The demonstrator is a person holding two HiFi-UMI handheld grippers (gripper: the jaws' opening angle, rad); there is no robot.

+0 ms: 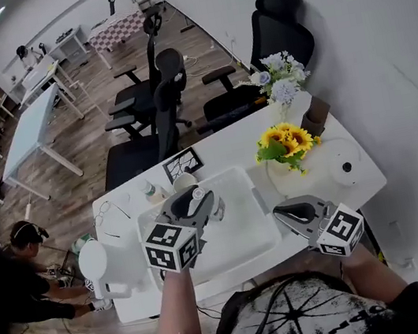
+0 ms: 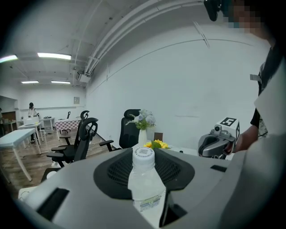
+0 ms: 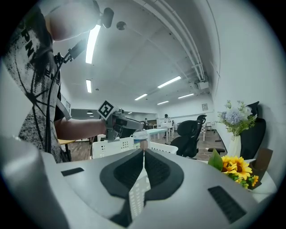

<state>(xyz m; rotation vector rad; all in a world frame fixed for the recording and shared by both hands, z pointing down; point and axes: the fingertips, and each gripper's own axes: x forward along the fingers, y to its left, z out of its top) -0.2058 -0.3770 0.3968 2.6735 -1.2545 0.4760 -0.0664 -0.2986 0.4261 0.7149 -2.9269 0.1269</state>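
Left gripper (image 1: 197, 202): jaws clamped on a clear water bottle (image 2: 144, 179), cap up, over the white basket (image 1: 242, 238) on the table (image 1: 217, 146). Right gripper (image 1: 284, 213): I see jaws pressed together, nothing between, just beside the basket. Sunflowers (image 1: 287, 140) near.

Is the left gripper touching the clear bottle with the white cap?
Touching. The left gripper has its jaws closed on the clear plastic bottle; its own view shows both pads against the bottle's sides.
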